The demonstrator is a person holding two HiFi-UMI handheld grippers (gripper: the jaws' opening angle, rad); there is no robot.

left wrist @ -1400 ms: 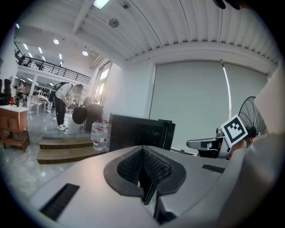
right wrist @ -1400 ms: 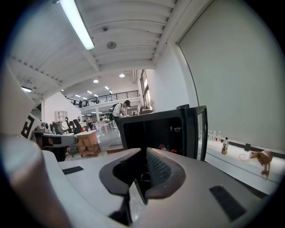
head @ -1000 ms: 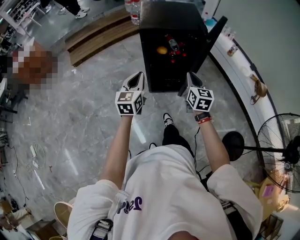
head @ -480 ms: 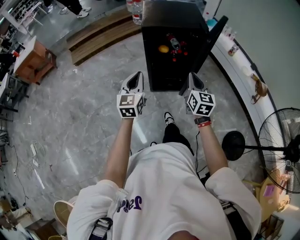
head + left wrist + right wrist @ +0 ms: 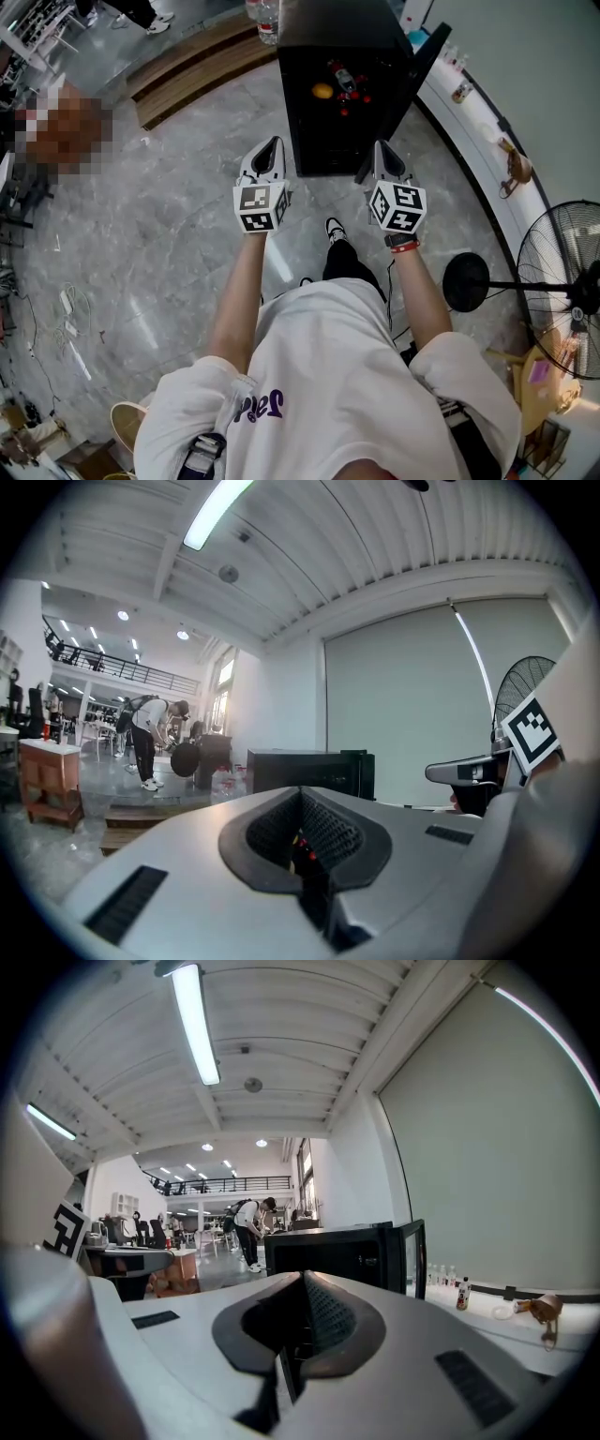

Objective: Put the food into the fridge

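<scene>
stands on a grey marbled stone floor (image 5: 159, 272), facing a black box-shaped fridge (image 5: 328, 152) near the floor's far edge, its dark-framed door (image 5: 424, 67) swung open on the right side. holds the left tool (image 5: 273, 150) and the right tool (image 5: 382, 152) out side by side, well apart, both just short of the fridge front and aimed at it. grips nothing with the left tool: ribbed black pads (image 5: 330, 832) pressed together, empty. same on the right: closed tight, nothing between the pads (image 5: 323, 1321). places the food inside the fridge: a round orange fruit (image 5: 322, 91) at the left of the interior, a small bottle (image 5: 344, 79) just beside it, small red items (image 5: 352, 100) just below, too small to identify. takes in a low wooden platform (image 5: 187, 70) along the far left edge of the floor and a black standing fan (image 5: 562, 300) at the right edge.
</scene>
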